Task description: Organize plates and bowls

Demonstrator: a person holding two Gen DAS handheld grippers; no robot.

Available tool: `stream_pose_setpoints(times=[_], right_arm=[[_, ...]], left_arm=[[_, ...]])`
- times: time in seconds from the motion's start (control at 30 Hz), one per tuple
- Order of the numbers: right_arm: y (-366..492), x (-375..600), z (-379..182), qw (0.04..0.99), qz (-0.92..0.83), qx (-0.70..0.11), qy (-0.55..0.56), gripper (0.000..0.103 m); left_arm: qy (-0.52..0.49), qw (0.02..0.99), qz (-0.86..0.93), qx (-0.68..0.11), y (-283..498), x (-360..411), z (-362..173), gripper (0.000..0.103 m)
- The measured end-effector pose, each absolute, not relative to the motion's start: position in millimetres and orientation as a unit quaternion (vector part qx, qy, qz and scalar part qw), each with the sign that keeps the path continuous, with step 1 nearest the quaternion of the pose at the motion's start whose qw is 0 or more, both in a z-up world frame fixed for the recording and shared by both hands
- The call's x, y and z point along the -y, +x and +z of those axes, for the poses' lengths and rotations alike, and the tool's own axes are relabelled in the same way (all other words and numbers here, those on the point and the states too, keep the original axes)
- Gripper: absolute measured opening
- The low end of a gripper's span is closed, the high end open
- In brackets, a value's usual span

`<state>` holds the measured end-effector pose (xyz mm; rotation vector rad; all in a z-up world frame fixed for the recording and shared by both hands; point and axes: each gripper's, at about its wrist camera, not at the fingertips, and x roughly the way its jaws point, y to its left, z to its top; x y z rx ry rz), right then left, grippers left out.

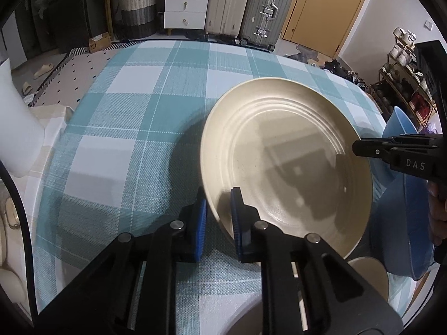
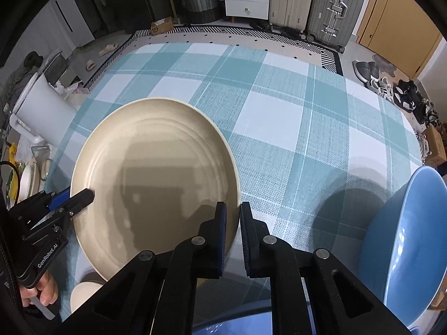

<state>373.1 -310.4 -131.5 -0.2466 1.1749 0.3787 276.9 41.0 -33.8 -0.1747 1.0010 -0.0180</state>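
Checked teal worktop (image 1: 134,128) | round beige ceramic plate (image 1: 285,162), frame centre | left gripper (image 1: 219,217) and right gripper (image 2: 233,231) fingers clamp opposite rims, sharing weight to lift level.

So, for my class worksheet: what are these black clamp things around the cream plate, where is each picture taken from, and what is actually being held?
There is no robot here. A person holds two black hand-held grippers with blue pads, one per hand, and each carries a wide-angle camera looking along its fingers. So one picture is the left gripper's view and the other is the right gripper's.

The left gripper is clamped on the near left rim of the round cream ridged plate. The right gripper pinches the same plate's rim on the opposite side, so both hold one plate together. Each gripper also shows at the edge of the other's picture.

Below lies a table under a teal and white checked cloth. A glossy blue bowl sits to the right, and a smaller cream dish peeks out near the bottom edge.
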Motion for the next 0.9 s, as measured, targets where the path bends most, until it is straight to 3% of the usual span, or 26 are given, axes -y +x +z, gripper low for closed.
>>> stream_pose_setpoints(times=[0.9], right_arm=[[293.4,321.1,-47.2,0.848,0.193,-0.483,-0.103,0.010]], left_arm=[[-0.086,0.903,-0.013,-0.421,192.5,-30.2,56.1,0.013]])
